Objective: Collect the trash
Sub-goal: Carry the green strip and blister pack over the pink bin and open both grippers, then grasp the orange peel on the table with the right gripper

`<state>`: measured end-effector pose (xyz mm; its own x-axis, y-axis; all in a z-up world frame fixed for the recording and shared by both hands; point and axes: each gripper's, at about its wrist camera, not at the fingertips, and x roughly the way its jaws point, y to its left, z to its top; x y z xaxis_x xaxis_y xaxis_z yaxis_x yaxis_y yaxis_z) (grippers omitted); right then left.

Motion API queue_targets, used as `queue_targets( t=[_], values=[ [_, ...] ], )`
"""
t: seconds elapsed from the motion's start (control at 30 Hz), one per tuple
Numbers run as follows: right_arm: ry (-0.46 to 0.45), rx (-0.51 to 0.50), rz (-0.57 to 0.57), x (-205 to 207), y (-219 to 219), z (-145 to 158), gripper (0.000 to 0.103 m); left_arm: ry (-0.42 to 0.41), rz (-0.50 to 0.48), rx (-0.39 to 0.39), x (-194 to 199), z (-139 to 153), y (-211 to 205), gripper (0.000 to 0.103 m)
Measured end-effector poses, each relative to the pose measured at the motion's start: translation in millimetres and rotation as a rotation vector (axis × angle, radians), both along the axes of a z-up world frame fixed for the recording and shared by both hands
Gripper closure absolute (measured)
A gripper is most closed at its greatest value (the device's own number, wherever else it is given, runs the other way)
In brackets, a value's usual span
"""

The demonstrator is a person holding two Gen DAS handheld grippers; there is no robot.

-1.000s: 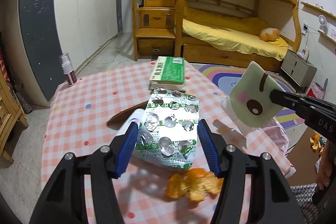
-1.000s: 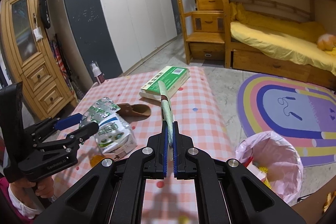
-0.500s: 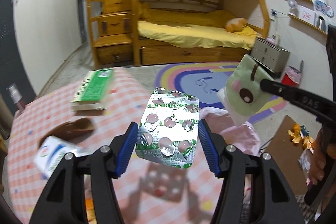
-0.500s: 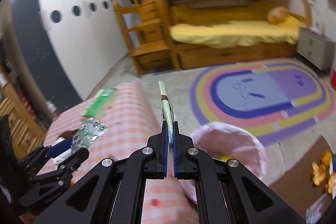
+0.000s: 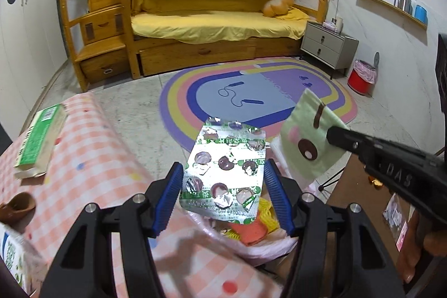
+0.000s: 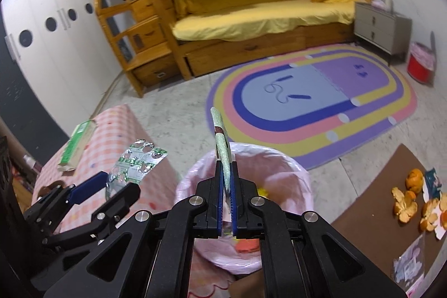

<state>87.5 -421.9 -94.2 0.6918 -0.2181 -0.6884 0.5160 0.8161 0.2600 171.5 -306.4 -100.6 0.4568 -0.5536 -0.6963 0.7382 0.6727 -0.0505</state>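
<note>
My left gripper is shut on a silver and green blister pack, gripped by its two side edges and held over the table edge and the bin. In the right wrist view the same pack sticks out of the left gripper at lower left. My right gripper holds a thin pale green wrapper with a cartoon face, upright and edge-on, directly above the pink-lined bin. Its jaws are starting to open with the wrapper still between the pads. The left wrist view shows the wrapper flat-on at right.
The pink checked table carries a green box, a brown scrap and a carton. Orange peels and small packets lie on brown cardboard on the floor at right. A red bin stands by the nightstand.
Both grippers have swung off the table towards the bin, each keeping its item. The right gripper's pads now stand slightly apart around the wrapper.
</note>
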Motion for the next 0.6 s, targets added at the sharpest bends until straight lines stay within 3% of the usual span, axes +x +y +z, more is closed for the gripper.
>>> queue_targets(
  t=[0.07, 0.1, 0.17, 0.37, 0.6],
  values=[
    [0.008, 0.016, -0.019, 0.1, -6.3, -5.0, 0.091, 0.007, -0.004, 0.004, 1.9, -3.7, -4.4, 0.039],
    [0.003, 0.031, -0.020, 0.2, -8.6, -6.0, 0.082, 0.010, -0.001, 0.003, 2.8, -4.3, -5.5, 0.034],
    [-0.020, 0.053, -0.029, -2.2, -11.7, -4.8, 0.077, 0.013, 0.016, -0.003, 4.8, -3.9, -1.6, 0.032],
    [-0.102, 0.042, -0.037, -9.0, -0.8, 11.1, 0.077, -0.032, 0.107, -0.015, 7.1, 20.2, 31.7, 0.032],
    [-0.129, -0.016, 0.125, 10.9, 55.9, 30.3, 0.077, -0.069, 0.232, 0.006, 7.2, 39.2, 101.7, 0.032]
  ],
)
